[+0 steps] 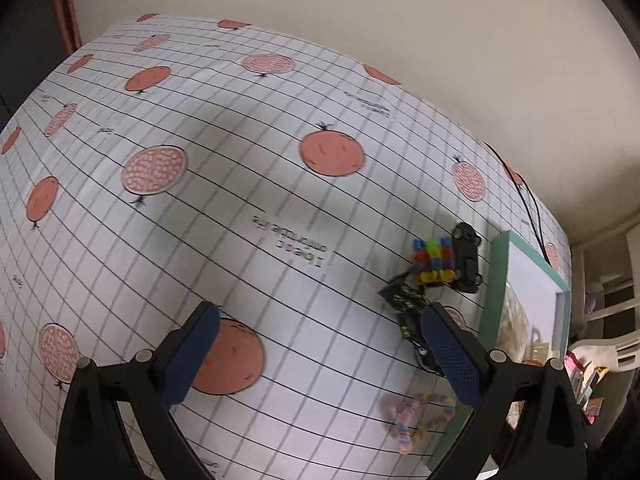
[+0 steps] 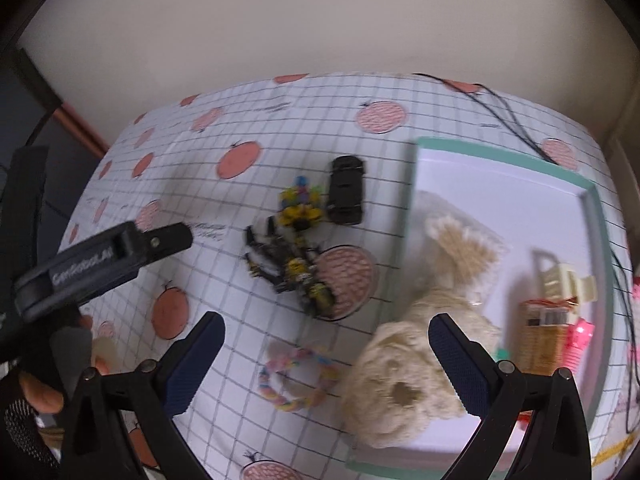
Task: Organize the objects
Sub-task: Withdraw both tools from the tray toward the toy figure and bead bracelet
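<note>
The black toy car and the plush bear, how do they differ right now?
The black toy car lies on the patterned tablecloth, outside the tray; the plush bear lies in the green-rimmed tray. The car is dark, hard and small; the bear is cream, fluffy and much larger. Neither is gripped.

Toy car (image 2: 346,195) left of tray (image 2: 600,240), plush bear (image 2: 404,376) in tray.

This is looking like a home, probably a child's room or play corner. A tablecloth (image 2: 248,128) printed with a grid and pomegranates is covering the table, and toys are lying on it: a black toy car (image 2: 346,189), a pastel bead bracelet (image 2: 298,376), and a cream plush bear (image 2: 404,384) sitting in a teal-rimmed tray (image 2: 592,200). White shelving (image 1: 616,292) is showing blurrily beyond.
</note>
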A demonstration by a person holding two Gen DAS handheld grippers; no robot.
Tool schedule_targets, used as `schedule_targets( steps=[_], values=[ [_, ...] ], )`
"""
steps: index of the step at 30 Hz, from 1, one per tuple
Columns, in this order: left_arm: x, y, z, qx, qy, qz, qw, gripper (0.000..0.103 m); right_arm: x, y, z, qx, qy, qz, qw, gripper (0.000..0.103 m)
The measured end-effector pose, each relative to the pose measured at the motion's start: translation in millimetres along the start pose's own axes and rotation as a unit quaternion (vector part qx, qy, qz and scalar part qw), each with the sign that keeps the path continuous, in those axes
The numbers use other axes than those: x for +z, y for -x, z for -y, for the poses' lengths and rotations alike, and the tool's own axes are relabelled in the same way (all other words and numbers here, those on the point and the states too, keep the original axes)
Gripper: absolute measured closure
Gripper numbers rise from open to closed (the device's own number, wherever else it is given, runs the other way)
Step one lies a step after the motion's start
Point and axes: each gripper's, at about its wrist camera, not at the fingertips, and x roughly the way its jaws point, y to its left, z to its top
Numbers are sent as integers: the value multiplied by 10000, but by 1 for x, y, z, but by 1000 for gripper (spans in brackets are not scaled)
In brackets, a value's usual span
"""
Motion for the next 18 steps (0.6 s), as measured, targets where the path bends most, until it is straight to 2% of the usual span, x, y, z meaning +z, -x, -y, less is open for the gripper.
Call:
schedule_targets(
  steps=[5,12,18],
  values=[
    [2,-2,-7,-42,7,-127,9999,2,-4,-12,-10,150,157,-130,9997,0],
    [-1,-8,4,-139,-210,-283,9993,2,-11,-32,-6,265,56,-370,9989,0],
    [-7,-12,20,-247,-534,-309,9978,2,-13,-36,-5,256,121,-443,9986,6]
  ],
)
